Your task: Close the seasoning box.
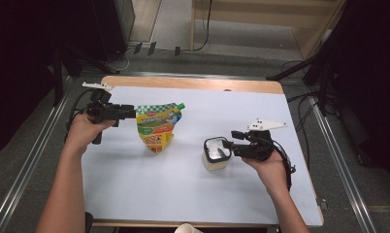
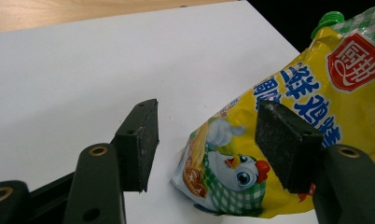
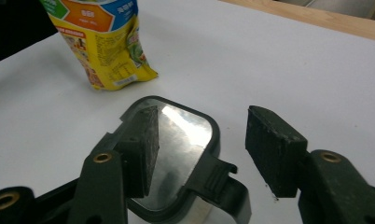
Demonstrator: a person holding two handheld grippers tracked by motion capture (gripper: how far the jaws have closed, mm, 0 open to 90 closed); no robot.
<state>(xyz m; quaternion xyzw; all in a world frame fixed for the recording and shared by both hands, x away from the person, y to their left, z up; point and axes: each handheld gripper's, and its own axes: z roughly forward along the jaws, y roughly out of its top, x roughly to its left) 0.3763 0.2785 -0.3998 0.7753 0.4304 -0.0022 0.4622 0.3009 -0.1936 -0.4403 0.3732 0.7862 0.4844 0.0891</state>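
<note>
A yellow spouted pouch (image 1: 159,127) with a green cap and a chicken cartoon stands tilted on the white table sheet (image 1: 135,184), left of centre. My left gripper (image 1: 133,112) is at its upper left edge. In the left gripper view the jaws (image 2: 206,116) stand open; the pouch (image 2: 316,93) lies beyond and partly behind the right pad, and neither pad presses on it. Right of centre sits a small white container (image 1: 215,160) with a black-rimmed shiny lid (image 3: 181,140). My right gripper (image 1: 228,139) (image 3: 202,116) is open at the lid's latch end, one pad over the lid, the other beside it.
A wooden table edge (image 1: 193,82) runs along the back of the sheet. The top of a paper cup (image 1: 186,228) peeks in at the front edge. Dark stands and cables (image 1: 300,102) surround the table on the floor. The pouch (image 3: 97,37) stands beyond the container.
</note>
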